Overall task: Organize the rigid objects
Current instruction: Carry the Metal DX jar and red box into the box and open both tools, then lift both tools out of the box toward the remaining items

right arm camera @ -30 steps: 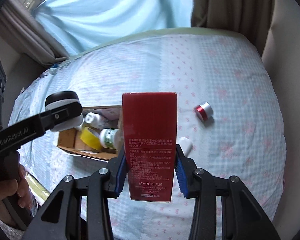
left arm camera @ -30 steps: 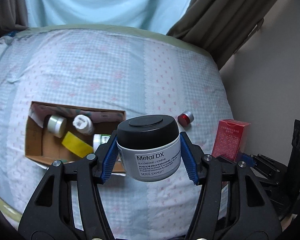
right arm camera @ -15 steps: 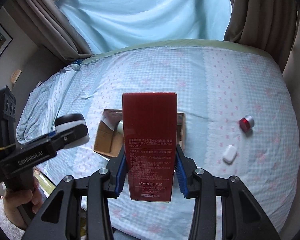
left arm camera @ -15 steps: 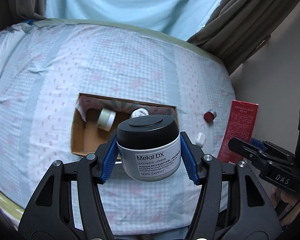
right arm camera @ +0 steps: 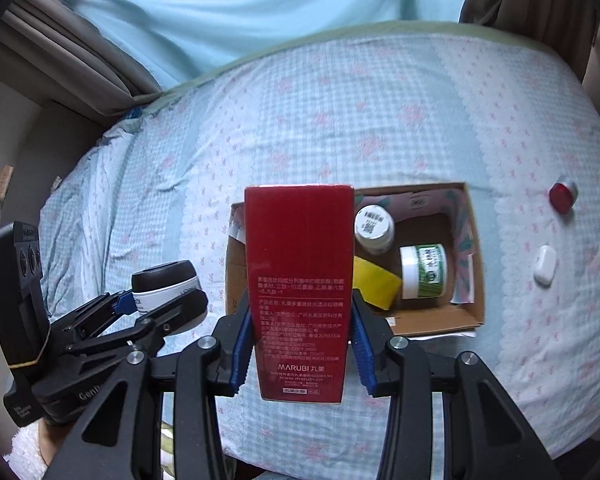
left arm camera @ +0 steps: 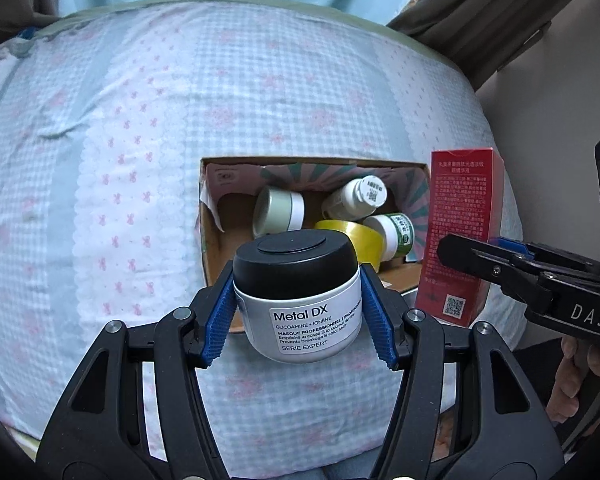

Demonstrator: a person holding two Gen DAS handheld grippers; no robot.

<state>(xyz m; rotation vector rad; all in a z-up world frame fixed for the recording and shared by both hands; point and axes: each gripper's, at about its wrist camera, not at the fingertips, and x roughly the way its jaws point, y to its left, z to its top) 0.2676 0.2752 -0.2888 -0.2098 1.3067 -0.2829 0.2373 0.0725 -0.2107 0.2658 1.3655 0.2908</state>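
My left gripper (left arm camera: 298, 312) is shut on a white jar with a black lid (left arm camera: 298, 296), held above the near edge of an open cardboard box (left arm camera: 210, 248) on the bed. My right gripper (right arm camera: 300, 344) is shut on a tall red carton (right arm camera: 300, 272), held upright over the box's left part (right arm camera: 236, 280). The carton also shows at the right of the left wrist view (left arm camera: 462, 232), the jar at the left of the right wrist view (right arm camera: 166, 282). In the box lie a yellow tape roll (left arm camera: 354, 236), a white bottle (left arm camera: 356, 200), a green-labelled jar (right arm camera: 424, 276) and a pale green-lidded jar (left arm camera: 278, 212).
A small red-capped item (right arm camera: 562, 198) and a small white case (right arm camera: 545, 266) lie on the checked bedspread (right arm camera: 340, 120) right of the box. Curtains (right arm camera: 240, 8) hang behind the bed. A wall (left arm camera: 560, 60) stands at the right.
Both grippers have moved closer over the box. The box sits nearer the centre in both views and looks larger. The red carton now hangs right beside the jar.
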